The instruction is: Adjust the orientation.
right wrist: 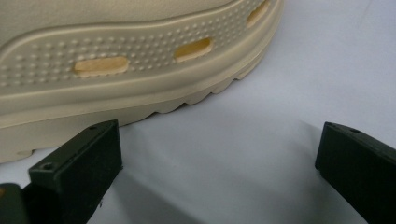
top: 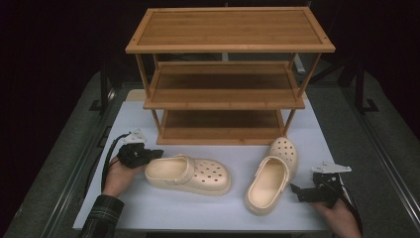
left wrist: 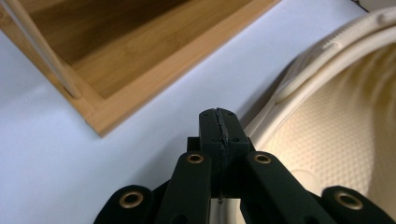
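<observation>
Two cream perforated clogs lie on the white table (top: 198, 210) in front of a wooden rack. The left clog (top: 188, 174) lies on its sole with its toe to the right. My left gripper (top: 157, 153) is at its heel, jaws shut pad to pad. In the left gripper view the shut tips (left wrist: 219, 116) sit just over the heel rim of that clog (left wrist: 341, 126), with nothing seen between them. The right clog (top: 271, 178) points away toward the rack. My right gripper (top: 298, 192) stands open beside its outer side, and the sole wall (right wrist: 116, 56) lies just past the wide jaws (right wrist: 219, 140).
A three-tier bamboo shoe rack (top: 228, 29) stands at the back of the table; its bottom shelf (left wrist: 140, 60) lies close to the left gripper. Dark floor and metal rails flank the table. Bare table surface lies along the front edge.
</observation>
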### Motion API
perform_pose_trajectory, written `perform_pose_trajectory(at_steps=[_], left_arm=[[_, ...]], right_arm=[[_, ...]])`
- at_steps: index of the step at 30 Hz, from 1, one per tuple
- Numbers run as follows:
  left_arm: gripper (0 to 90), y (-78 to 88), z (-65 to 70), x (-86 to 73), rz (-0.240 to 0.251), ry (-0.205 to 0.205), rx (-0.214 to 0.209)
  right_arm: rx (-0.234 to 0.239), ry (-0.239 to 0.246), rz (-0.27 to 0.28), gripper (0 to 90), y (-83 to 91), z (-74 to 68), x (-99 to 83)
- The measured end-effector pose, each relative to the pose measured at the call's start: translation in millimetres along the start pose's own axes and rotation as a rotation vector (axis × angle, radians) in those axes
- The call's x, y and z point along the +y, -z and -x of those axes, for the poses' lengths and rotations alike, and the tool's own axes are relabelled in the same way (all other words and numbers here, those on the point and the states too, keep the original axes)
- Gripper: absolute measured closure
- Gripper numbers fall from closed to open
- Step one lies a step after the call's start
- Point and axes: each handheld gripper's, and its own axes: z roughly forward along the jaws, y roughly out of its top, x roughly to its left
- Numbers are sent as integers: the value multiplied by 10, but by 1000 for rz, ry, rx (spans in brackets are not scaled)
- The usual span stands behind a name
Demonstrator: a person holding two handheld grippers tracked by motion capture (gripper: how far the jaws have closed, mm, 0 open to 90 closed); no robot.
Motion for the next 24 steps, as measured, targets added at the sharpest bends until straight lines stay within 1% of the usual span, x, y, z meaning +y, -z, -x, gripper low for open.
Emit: perform_pose_trajectory(at_steps=[4, 6, 9, 10, 14, 16, 18, 24], left_arm=[[900, 92, 50, -83, 2, 9, -2], [900, 135, 78, -118, -1, 3, 1], [900, 172, 107, -152, 1, 10, -1], [900, 210, 132, -187, 0, 18, -4], [900, 266, 177, -238, 0, 22, -8], [900, 325, 235, -284, -6, 20, -5], [900, 343, 257, -300, -5, 22, -2], [900, 470, 396, -412, -12, 23, 1]], right_arm=[[0, 0, 0, 0, 0, 0, 0], [0, 0, 0, 0, 0, 0, 0], [-1, 0, 0, 1, 0, -1, 0], [-1, 0, 0, 0, 0, -1, 0], [-1, 0, -1, 0, 1, 0, 0], [-1, 0, -1, 1, 1, -1, 0], [-1, 1, -2, 1, 2, 0, 1], [-1, 1, -2, 1, 1, -1, 1]])
